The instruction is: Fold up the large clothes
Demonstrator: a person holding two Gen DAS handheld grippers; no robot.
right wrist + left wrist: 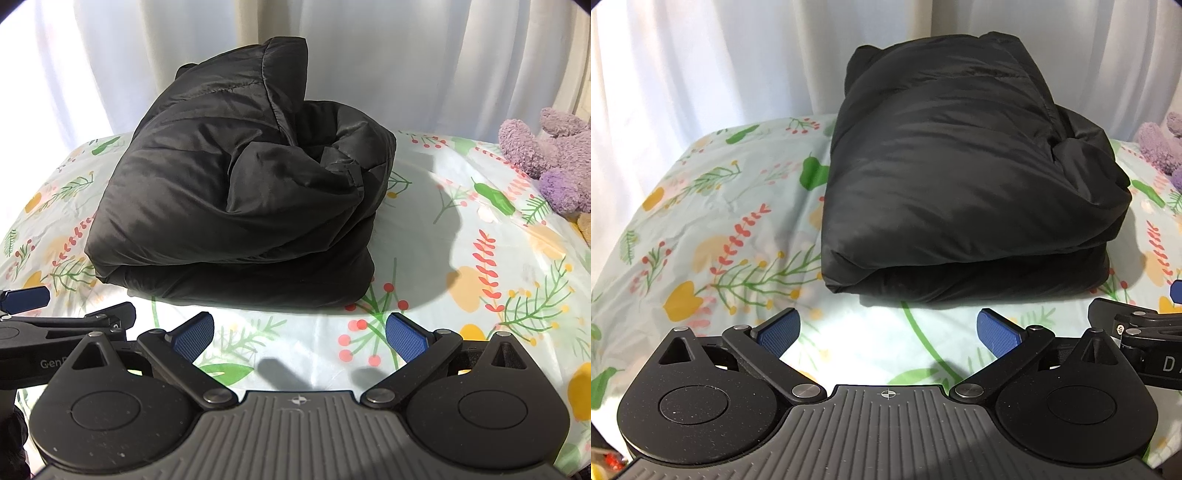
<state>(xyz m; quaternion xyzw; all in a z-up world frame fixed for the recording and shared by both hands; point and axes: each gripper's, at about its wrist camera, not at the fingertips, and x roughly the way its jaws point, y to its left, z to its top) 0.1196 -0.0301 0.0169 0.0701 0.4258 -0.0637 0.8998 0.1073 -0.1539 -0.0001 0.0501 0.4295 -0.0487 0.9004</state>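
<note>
Left wrist view: left hand-held gripper [888, 328] spread wide, nothing held; folded black jacket [960, 192] lies on the floral bed sheet [713, 229].

Right wrist view: right hand-held gripper [300, 334] likewise wide, empty. The puffy bundle's loose right-side folds, possibly a sleeve, could spring open if nudged.

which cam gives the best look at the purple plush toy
The right wrist view. There the purple plush toy lies on the floral sheet right of the folded black jacket, with several fuzzy limbs visible, though the frame edge cuts it. The left wrist view catches only a sliver of it at the right edge.
</note>
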